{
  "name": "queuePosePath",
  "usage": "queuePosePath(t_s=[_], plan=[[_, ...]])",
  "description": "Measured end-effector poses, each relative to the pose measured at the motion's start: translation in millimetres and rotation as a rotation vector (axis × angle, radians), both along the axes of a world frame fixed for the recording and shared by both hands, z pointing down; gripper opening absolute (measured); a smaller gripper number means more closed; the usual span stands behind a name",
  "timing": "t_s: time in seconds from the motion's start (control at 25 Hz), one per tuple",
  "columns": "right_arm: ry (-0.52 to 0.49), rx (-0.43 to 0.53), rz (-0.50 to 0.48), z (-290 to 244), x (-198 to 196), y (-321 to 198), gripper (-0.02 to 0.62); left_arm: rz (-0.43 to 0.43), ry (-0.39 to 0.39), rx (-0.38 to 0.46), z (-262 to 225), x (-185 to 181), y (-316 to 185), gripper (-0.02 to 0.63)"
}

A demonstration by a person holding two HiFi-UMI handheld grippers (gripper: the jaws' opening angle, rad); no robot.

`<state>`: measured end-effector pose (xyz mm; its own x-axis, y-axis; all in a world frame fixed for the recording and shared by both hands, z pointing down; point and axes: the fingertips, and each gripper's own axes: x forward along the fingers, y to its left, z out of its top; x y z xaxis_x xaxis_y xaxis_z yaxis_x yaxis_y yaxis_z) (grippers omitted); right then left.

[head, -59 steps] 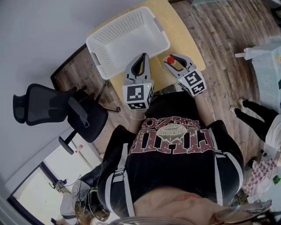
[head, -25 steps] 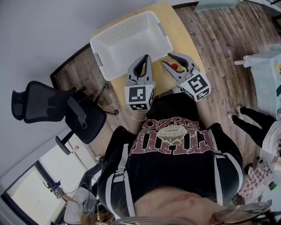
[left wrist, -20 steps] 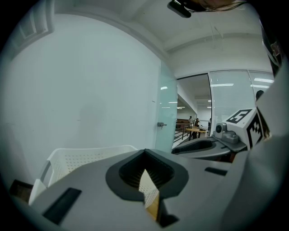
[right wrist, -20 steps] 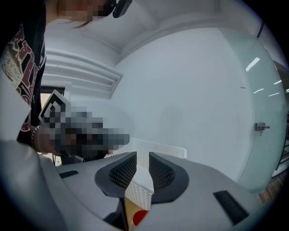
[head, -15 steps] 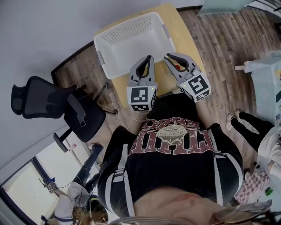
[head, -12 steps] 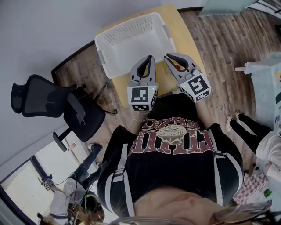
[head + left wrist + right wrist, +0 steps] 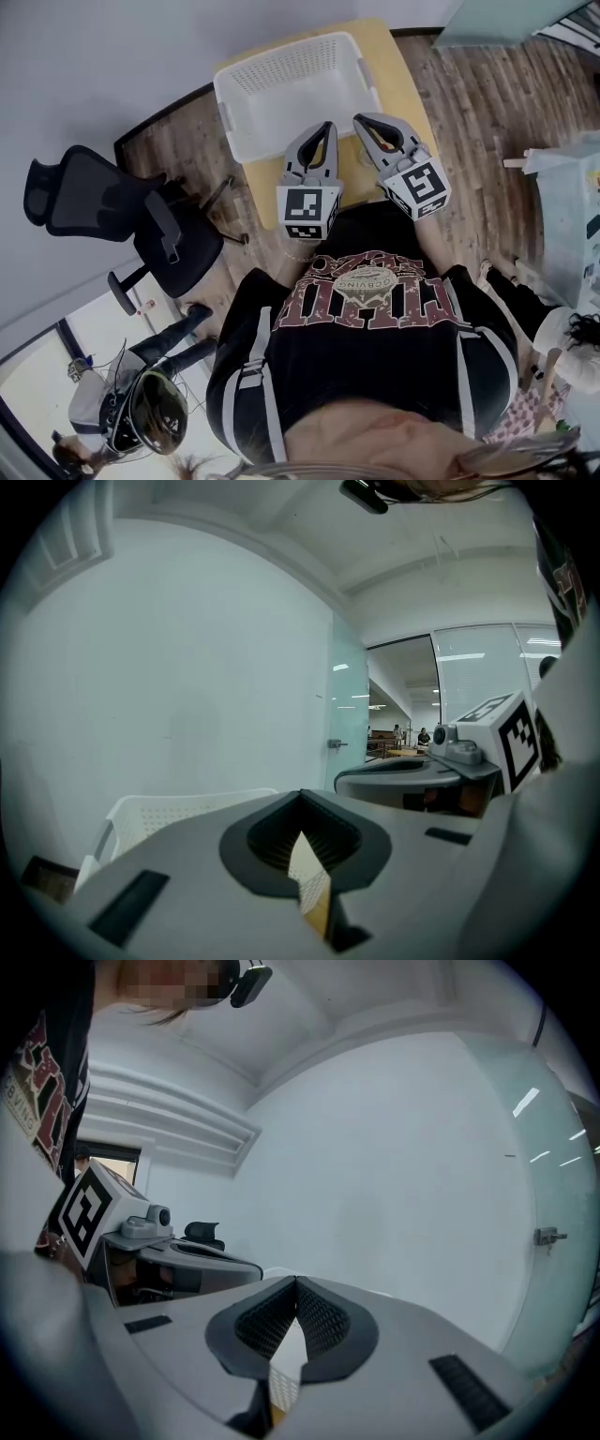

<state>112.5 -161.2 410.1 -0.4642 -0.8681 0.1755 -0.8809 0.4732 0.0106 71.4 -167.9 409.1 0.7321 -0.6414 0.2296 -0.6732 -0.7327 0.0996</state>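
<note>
— Basket (image 7: 281,89) first: where did it sit?
— White and perforated, it stood on the far left part of the yellow table (image 7: 398,73), close to the wall.
— And the left gripper (image 7: 327,126)?
— It was held over the table's near part, with its tip just at the basket's near wall. Its fingers (image 7: 272,834) were clenched with the tips meeting and nothing between them; only basket mesh and table showed through the slit below.
— The right gripper (image 7: 362,119)?
— It was just beside the left one, tip by the basket's near right corner. Its fingers (image 7: 323,1318) were pressed together as well, gripping nothing.
— Farther right?
— Wooden floor (image 7: 487,103) lay beyond the table's edge.
</note>
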Motion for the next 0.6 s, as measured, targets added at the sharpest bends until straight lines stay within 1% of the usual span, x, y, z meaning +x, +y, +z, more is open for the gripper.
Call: queuePosePath(t_s=[0.28, 0.6], plan=[[-0.007, 0.0, -0.029, -2.1, -11.1, -6.6, 0.017, -0.01, -0.001, 0.016, -3.0, -2.9, 3.5, 0.046], [-0.007, -0.004, -0.059, -2.7, -22.4, -9.5, 0.016, -0.047, 0.002, 0.018, -5.6, -12.9, -0.1, 0.046]])
